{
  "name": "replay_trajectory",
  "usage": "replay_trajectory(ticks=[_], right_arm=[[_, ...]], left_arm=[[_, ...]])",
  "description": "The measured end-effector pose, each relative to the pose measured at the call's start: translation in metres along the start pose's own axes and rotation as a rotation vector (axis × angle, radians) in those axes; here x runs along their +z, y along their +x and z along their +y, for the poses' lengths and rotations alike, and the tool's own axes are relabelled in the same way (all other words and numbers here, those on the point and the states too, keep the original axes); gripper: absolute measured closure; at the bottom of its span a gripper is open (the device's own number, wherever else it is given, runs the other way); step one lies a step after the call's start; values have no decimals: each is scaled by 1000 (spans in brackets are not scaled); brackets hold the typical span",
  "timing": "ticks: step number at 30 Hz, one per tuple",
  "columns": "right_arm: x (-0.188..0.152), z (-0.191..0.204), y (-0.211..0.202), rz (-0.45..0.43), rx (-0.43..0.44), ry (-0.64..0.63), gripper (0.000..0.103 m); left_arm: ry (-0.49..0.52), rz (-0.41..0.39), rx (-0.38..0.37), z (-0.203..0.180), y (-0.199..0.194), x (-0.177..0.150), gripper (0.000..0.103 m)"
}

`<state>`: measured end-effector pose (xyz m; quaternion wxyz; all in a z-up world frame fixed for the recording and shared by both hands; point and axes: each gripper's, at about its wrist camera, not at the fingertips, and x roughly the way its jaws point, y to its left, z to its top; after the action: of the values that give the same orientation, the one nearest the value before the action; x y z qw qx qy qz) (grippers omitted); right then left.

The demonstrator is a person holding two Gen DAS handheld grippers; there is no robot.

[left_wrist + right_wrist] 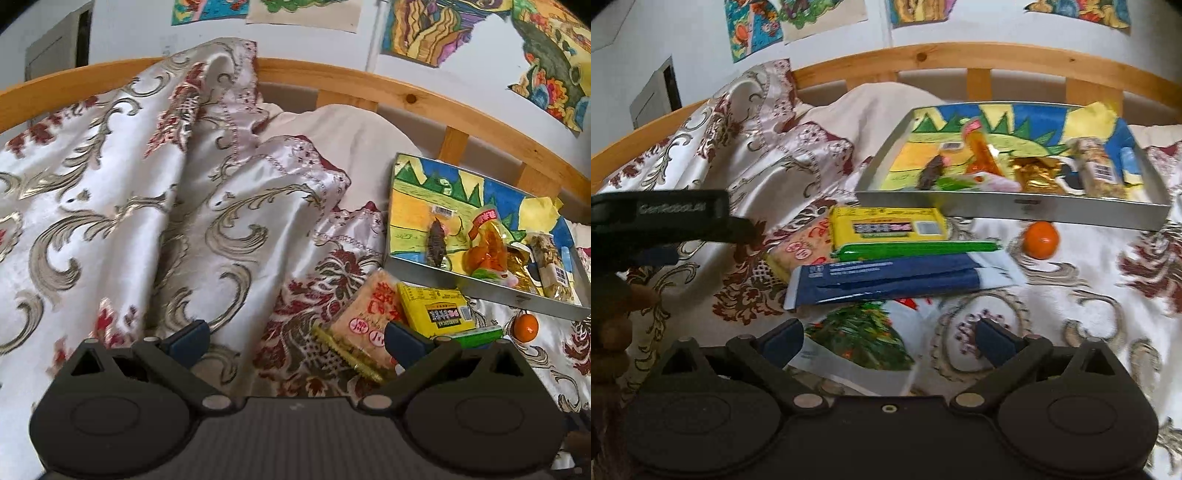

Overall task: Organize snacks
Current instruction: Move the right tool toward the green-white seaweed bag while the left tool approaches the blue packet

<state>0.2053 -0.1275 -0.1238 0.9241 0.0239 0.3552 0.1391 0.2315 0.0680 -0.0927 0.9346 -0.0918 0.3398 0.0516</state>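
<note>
Judging by the tray [1015, 206], several snacks had been placed inside; the yellow packet [886, 227], blue packet [886, 278] and orange [1040, 239] remained outside, while the left gripper [295, 339] and right gripper [890, 341] were held spread and empty.

Snack pile [886, 254] seemingly blocking tray [1015, 206]

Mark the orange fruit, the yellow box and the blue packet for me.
orange fruit [1041, 239], right wrist view, middle of its peel.
yellow box [886, 229], right wrist view, top face.
blue packet [886, 282], right wrist view, dark blue front.
</note>
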Motion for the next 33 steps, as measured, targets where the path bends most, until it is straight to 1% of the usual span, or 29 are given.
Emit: replay_trajectory(ticks=[2, 5, 8, 10, 12, 15, 19, 25, 29, 33], right_arm=[[1, 5, 9, 15, -3, -20, 6], [3, 13, 22, 32, -11, -49, 10], [5, 19, 34, 54, -29, -65, 11], [6, 20, 39, 59, -30, -60, 15], [6, 21, 39, 53, -44, -60, 23], [6, 17, 36, 60, -40, -59, 29], [11, 11, 35, 93, -17, -46, 34], [8, 7, 28, 93, 0, -33, 38], [9, 5, 21, 97, 5, -20, 43], [10, 4, 17, 109, 13, -22, 47]], left_arm=[[-14, 8, 4, 1, 5, 0, 1], [-43, 26, -10, 4, 11, -2, 1], [-31, 24, -10, 2, 13, -3, 1], [-22, 27, -24, -1, 14, -4, 1], [-8, 32, -45, -5, 14, -6, 1], [22, 34, -74, -11, 12, -8, 1], [42, 38, -123, -16, 10, -9, 1], [7, 63, -122, -11, 13, -10, 1], [-24, 69, -121, -6, 14, -9, 1], [-20, 63, -141, -6, 12, -9, 1]])
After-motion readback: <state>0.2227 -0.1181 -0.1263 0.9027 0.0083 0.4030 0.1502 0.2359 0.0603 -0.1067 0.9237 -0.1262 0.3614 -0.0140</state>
